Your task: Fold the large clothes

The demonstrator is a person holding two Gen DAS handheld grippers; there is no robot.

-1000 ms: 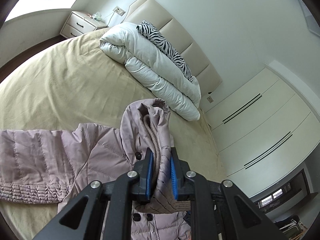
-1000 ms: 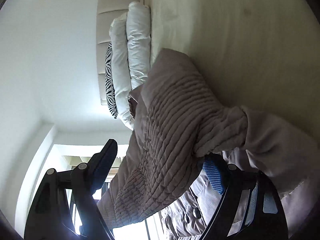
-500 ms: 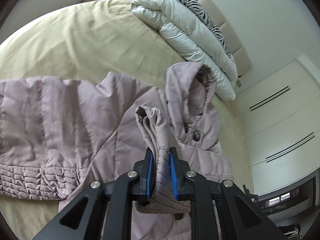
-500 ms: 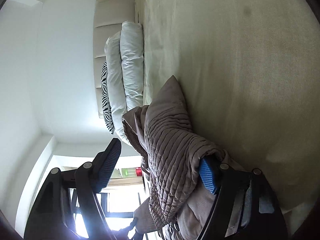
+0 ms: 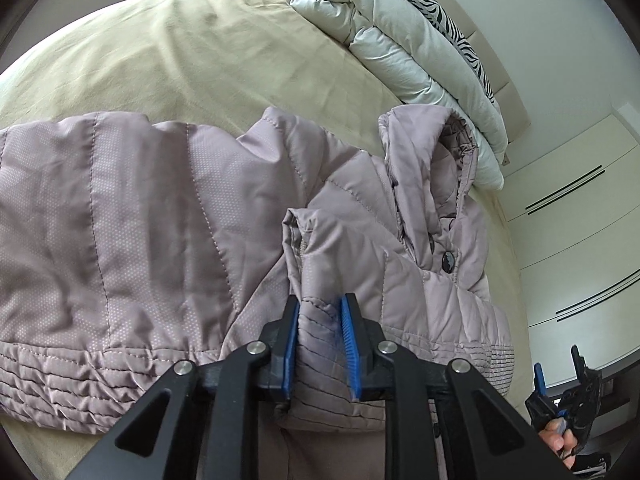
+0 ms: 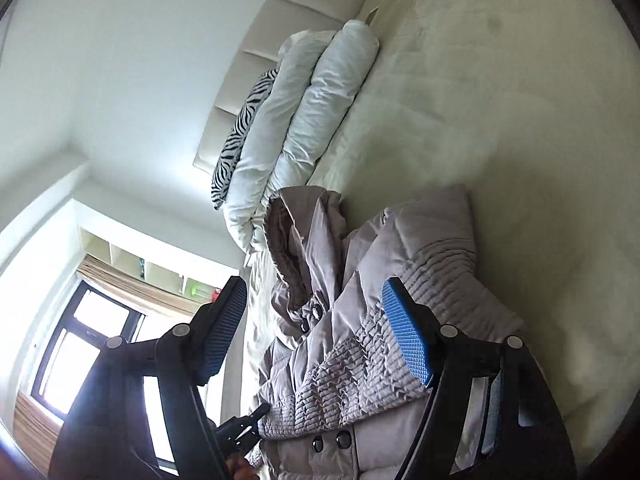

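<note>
Jacket: a mauve quilted hooded jacket (image 5: 192, 216) lies spread on the bed, ahead of and under both tools; its hood (image 5: 432, 168) points toward the headboard end.
Sleeve: one sleeve (image 5: 320, 280) is folded over the jacket's front, its ribbed cuff end between the left tool's pads.
Left tool: the left tool (image 5: 320, 344) points steeply down at the jacket; its blue pads sit close on either side of the sleeve fabric, and the jaws are opening (the left pad seems to touch the cloth, the right stands slightly off it).
Right tool: the right tool (image 6: 316, 340) is rolled to one side, jaws wide and opening, nothing pinched; the gathered hem (image 6: 352, 376) lies beyond the gap, past the pads.
Hand: fingers of the person's right hand (image 5: 558, 438) wrap that tool's handle, seen at the lower right edge of the left wrist view.
Bed: tan sheet (image 5: 192, 48) stretches beyond the jacket on every side.
Duvet: a folded white duvet (image 5: 404, 40) lies far ahead of the left tool, a zebra-print pillow (image 5: 436, 8) behind it against the headboard (image 6: 280, 28).
Wardrobe: white doors (image 5: 576, 216) stand to the left tool's right.
</note>
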